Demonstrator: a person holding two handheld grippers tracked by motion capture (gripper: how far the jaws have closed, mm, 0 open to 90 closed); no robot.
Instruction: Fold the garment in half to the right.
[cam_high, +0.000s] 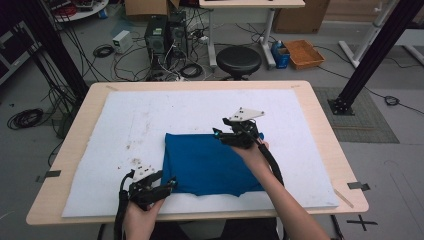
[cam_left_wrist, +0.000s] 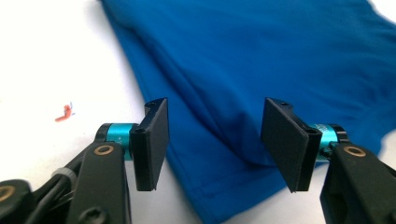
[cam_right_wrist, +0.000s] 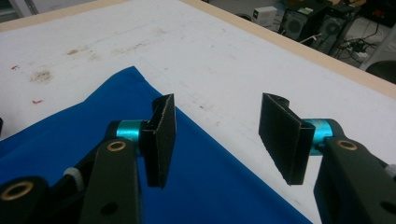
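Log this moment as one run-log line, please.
cloth: blue cloth folded flat on white mat | left gripper: open, at near-left corner | right gripper: open, over far edge

- A white mat (cam_high: 130, 120) covers the tabletop, spreading out ahead of and to both sides of the jaws.
- Brownish stains (cam_high: 134, 161) mark the mat just ahead of the left jaws.
- A small red mark (cam_left_wrist: 65, 112) lies on the mat, left of the left jaws in the left gripper view.
- The wooden table (cam_high: 325, 145) shows as a pale border beyond the mat.
- A black round stool (cam_high: 238, 61) stands past the table's far edge, well ahead of the right jaws.
- Computer towers (cam_high: 165, 35) and tangled cables (cam_high: 105, 50) sit on the floor farther off.
- An orange tray (cam_high: 303, 53) rests on the floor beside a blue box (cam_high: 281, 55).
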